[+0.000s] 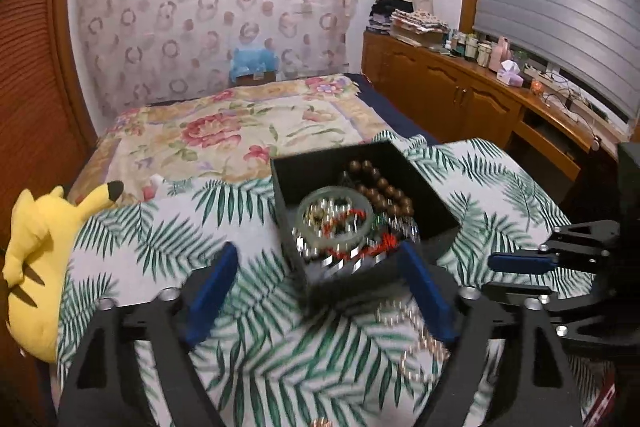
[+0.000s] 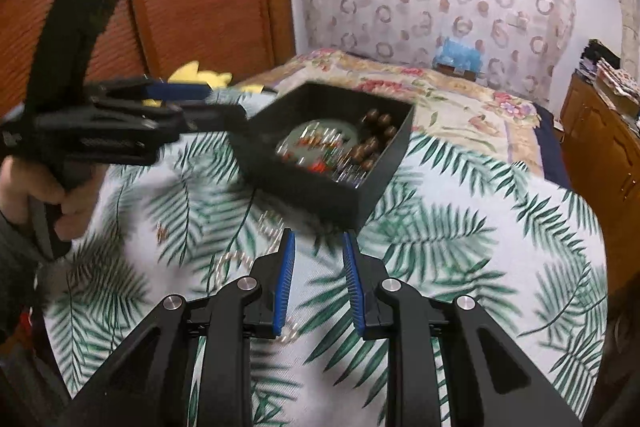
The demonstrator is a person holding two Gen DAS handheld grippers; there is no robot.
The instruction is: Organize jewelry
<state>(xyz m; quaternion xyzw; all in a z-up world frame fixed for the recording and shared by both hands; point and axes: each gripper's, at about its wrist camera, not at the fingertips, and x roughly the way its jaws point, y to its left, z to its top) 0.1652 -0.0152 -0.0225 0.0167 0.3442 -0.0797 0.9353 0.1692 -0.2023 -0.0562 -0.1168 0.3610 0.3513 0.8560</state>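
A black open box (image 1: 424, 167) sits on a leaf-print cloth (image 1: 160, 239); it also shows in the right wrist view (image 2: 320, 183). It holds a pale green bangle (image 1: 334, 217), brown wooden beads (image 1: 386, 187), red and silver pieces. A pearl necklace (image 1: 416, 343) lies on the cloth in front of the box, under my left gripper's right finger; it also shows in the right wrist view (image 2: 240, 259). My left gripper (image 1: 316, 263) is open, empty, just before the box. My right gripper (image 2: 318, 247) is open, empty, near the box's front corner.
A yellow plush toy (image 1: 36, 267) lies at the cloth's left edge. A bed with a floral cover (image 1: 224, 131) lies beyond. A wooden cabinet (image 1: 460, 87) with bottles runs along the right wall. A small gold piece (image 2: 162, 231) lies on the cloth.
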